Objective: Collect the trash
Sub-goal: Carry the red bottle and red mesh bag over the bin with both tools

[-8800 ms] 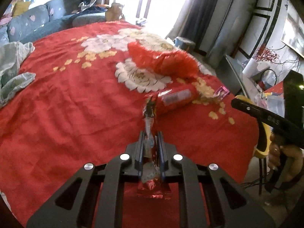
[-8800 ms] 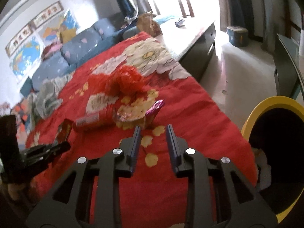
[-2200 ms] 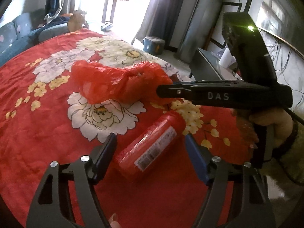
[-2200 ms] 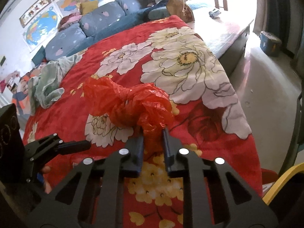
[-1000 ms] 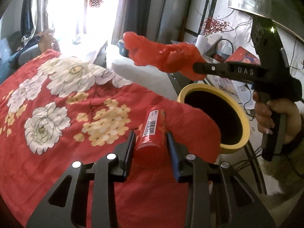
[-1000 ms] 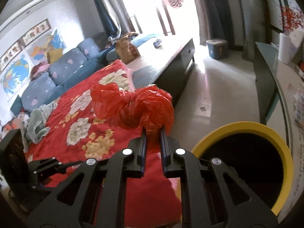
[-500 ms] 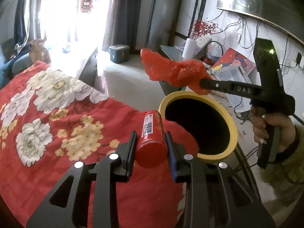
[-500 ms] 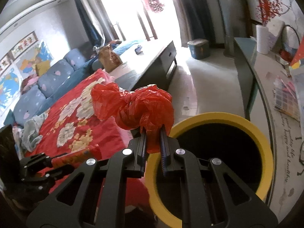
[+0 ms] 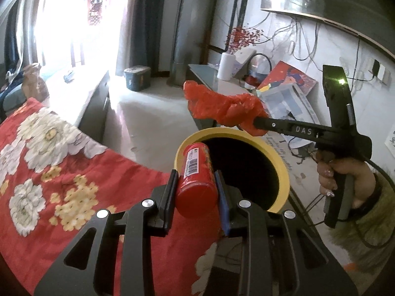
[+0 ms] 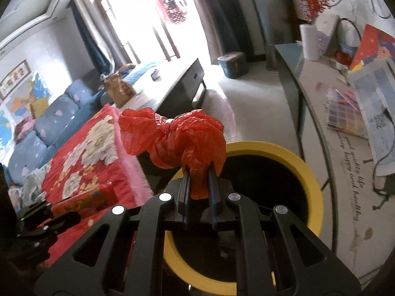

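Clamping a red cylindrical can (image 9: 196,172) between its jaws, the left gripper (image 9: 196,185) holds it at the near left rim of the yellow-rimmed bin (image 9: 281,162), while the right gripper (image 10: 198,180), jaws pinched narrowly on a crumpled red plastic bag (image 10: 177,138), hangs over the bin's far edge, right of the red floral bedspread (image 9: 61,172).

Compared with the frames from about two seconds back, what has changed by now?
The left gripper closed on the red can and lifted it off the bedspread to the yellow bin. The right gripper carried the red plastic bag over the bin's opening. Both grips still hold; nothing has been dropped yet.
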Demonstrator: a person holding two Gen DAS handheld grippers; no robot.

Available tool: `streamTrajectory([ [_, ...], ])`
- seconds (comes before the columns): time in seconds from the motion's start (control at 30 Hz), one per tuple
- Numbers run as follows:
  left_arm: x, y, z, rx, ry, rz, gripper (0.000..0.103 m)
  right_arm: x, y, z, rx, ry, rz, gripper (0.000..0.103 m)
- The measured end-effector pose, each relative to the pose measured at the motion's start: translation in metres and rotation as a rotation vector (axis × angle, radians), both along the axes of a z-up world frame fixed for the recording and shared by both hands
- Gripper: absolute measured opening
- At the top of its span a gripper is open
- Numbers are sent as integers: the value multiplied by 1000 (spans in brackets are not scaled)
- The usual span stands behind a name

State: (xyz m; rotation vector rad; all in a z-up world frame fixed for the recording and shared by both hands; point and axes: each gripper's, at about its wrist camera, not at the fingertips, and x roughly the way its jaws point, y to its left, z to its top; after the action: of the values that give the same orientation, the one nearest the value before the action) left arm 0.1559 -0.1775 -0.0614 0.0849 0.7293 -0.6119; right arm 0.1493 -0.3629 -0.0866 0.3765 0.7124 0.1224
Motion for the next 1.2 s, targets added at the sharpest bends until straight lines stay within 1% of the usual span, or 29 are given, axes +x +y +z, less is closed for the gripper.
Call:
streamTrajectory([
  [0.3, -1, -35, 4, 0, -11, -63, 28, -10, -29, -12, -8, 35, -82, 8],
  [0.63, -5, -66, -2, 15, -11, -115, 28, -23, -48, -31, -46, 79, -142, 8],
  [0.87, -6, -86, -14, 27, -1, -143, 28, -29, -59, -39, -59, 97, -168, 8],
  [1.2, 2, -104, -35, 46, 38, -147, 28, -30, -67, -49, -36, 122, -191, 9],
])
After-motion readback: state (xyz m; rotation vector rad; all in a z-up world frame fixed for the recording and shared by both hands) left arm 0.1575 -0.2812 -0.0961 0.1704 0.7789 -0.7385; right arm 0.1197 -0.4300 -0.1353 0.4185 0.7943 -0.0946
